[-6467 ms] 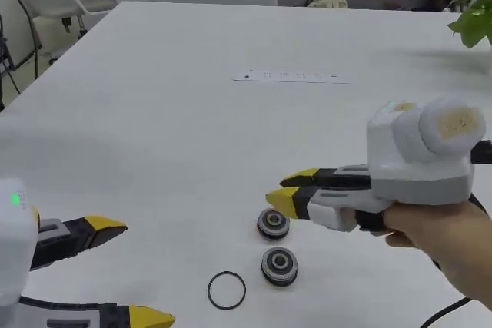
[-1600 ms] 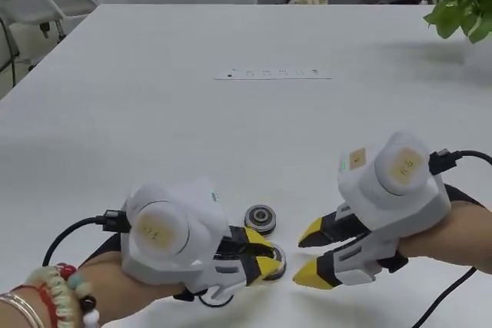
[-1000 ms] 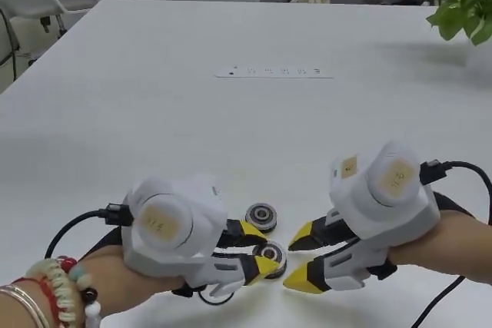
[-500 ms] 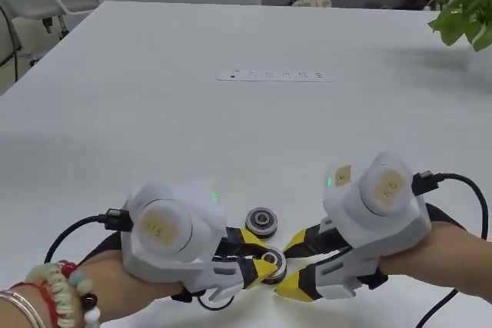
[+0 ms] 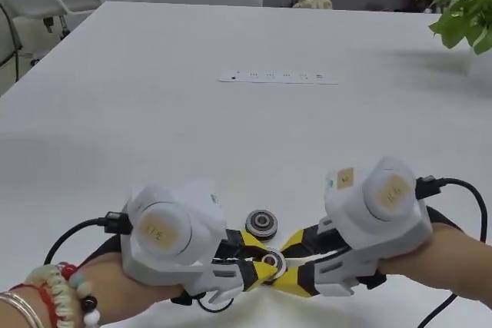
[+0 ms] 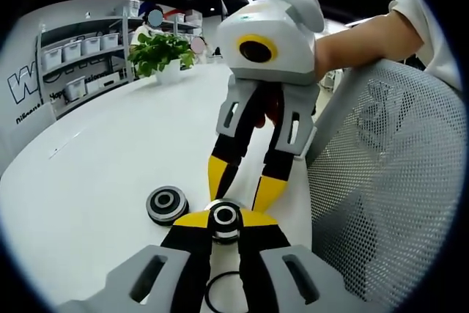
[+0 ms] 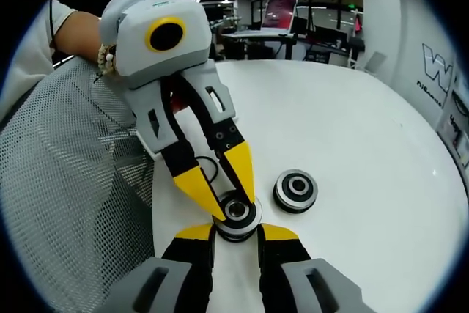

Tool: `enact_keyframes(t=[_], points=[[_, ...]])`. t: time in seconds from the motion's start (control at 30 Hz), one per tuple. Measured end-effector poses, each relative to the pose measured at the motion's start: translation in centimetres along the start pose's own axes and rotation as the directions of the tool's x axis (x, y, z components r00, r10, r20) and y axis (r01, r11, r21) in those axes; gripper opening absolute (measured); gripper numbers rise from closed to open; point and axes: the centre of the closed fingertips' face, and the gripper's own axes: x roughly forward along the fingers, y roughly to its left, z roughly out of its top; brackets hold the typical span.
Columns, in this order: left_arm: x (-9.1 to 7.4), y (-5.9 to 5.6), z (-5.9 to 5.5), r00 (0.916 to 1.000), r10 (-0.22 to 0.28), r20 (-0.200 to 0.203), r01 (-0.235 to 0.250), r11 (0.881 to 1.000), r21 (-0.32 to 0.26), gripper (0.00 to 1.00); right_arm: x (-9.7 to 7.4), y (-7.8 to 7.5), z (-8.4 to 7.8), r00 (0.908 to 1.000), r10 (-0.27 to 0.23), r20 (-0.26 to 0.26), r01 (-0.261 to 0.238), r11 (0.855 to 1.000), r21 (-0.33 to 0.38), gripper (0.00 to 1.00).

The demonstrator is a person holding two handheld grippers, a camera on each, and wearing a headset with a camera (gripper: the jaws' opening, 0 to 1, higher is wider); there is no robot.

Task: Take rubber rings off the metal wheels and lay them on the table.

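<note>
At the near edge of the desk (image 5: 231, 128), both tools meet on the near wheel (image 5: 270, 260). The left tool (image 5: 259, 257) is clenched on its rim. The right tool (image 5: 283, 263) has a tip on either side, but I cannot tell whether it grips or merely flanks. The far wheel (image 5: 262, 222) stands just beside them, apart from both tools.

A loose ring (image 6: 214, 282) already lies flat on the desk, so the job seems to be partly done. Both wheels appear to carry dark outer bands, so two rings are probably left, this one in hand.

From the head view, the tool bodies cover much of the near wheel. The left gripper view adds the loose ring beneath its own jaws and the right tool's spread jaws. The right gripper view adds the left tool's yellow tips converging on the wheel's edge.
</note>
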Motion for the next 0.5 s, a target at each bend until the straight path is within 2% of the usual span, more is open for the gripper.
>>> enact_keyframes(t=[0.1,0.17,0.2,0.3,0.5], points=[[0.0,0.0,0.0,1.0000,0.000,0.000,0.000,1.000,0.000,0.08,-0.1,-0.1,-0.1,0.9999,0.001,-0.010,-0.002,1.000,-0.011,0.18],[0.0,0.0,0.0,1.0000,0.000,0.000,0.000,1.000,-0.001,0.08,-0.4,-0.4,-1.0,0.9985,-0.012,-0.053,0.010,1.000,-0.027,0.13],[0.0,0.0,0.0,1.0000,0.000,0.000,0.000,1.000,-0.001,0.08,-0.3,-0.3,-0.8,0.9995,-0.002,-0.030,0.002,1.000,-0.013,0.11],[0.0,0.0,0.0,1.0000,0.000,0.002,0.000,1.000,-0.001,0.08,-0.3,-0.5,-1.0,0.9992,-0.010,-0.038,0.010,1.000,-0.014,0.02],[0.1,0.0,0.0,1.0000,0.001,0.001,-0.001,1.000,-0.003,0.08,-0.2,-0.6,-1.0,0.9988,-0.019,-0.045,0.019,1.000,0.003,0.00]])
